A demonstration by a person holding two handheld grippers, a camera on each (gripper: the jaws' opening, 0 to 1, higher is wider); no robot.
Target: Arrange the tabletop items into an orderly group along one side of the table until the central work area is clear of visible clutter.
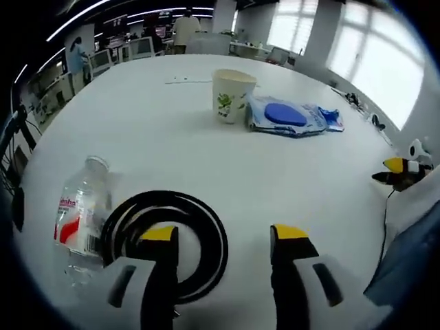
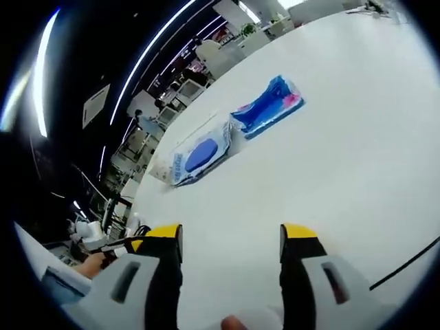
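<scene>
The left tongs [image 1: 223, 237] hang spread over the white counter [image 1: 172, 137], their left tip above a black cable coil [image 1: 168, 240]. A clear plastic bottle [image 1: 81, 221] lies touching the coil at nine o'clock. Toward twelve o'clock a paper cup [image 1: 232, 96] stands upright, a blue wipes packet [image 1: 289, 117] just beside it at three o'clock. The right tongs [image 2: 230, 240] are spread too, pinching nothing; at eleven o'clock lie the wipes packet [image 2: 199, 157] and a blue pouch [image 2: 268, 106], touching.

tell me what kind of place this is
Most likely an open-plan office or lab. Beyond the large white table stand rows of desks with monitors under long ceiling light strips, with big windows along one side and a person standing in the background.
</scene>
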